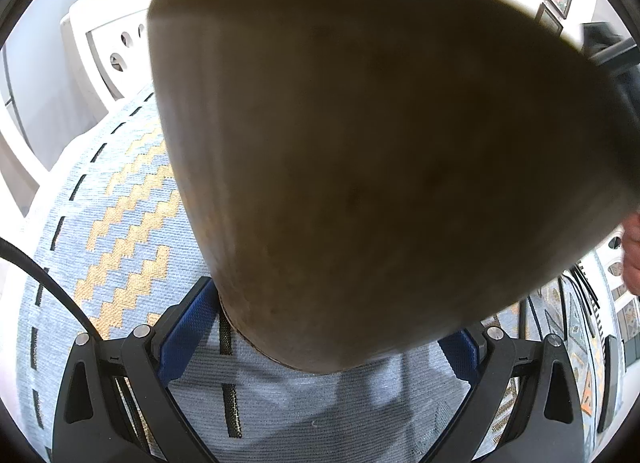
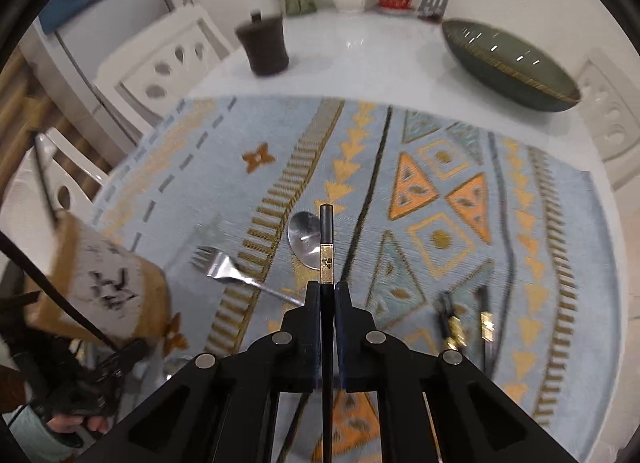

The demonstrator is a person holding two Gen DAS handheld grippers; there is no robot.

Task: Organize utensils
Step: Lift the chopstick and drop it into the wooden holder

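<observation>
right gripper (image 2: 327, 288): fingers clenched on a chopstick (image 2: 326, 241), pinched between the two pads.
chopstick axis: runs straight along the fingers, its gold-banded end poking out ahead, above the spoon (image 2: 304, 237) on the mat (image 2: 400, 199).
left gripper (image 1: 320, 347): fingers spread wide around the foot of the holder (image 1: 360, 163); the pads seem to sit against its sides, so i read it as held, tilted, close to the lens.
holder from the right hand: in the right wrist view the holder (image 2: 104, 283) sits low and to the left of the chopstick.
key relation: the stick must swing left and tip to line up with the holder's mouth; the mouth itself is not visible.
still on the table: fork (image 2: 232, 269) and spoon just ahead, more chopsticks (image 2: 466, 323) to the right.
</observation>
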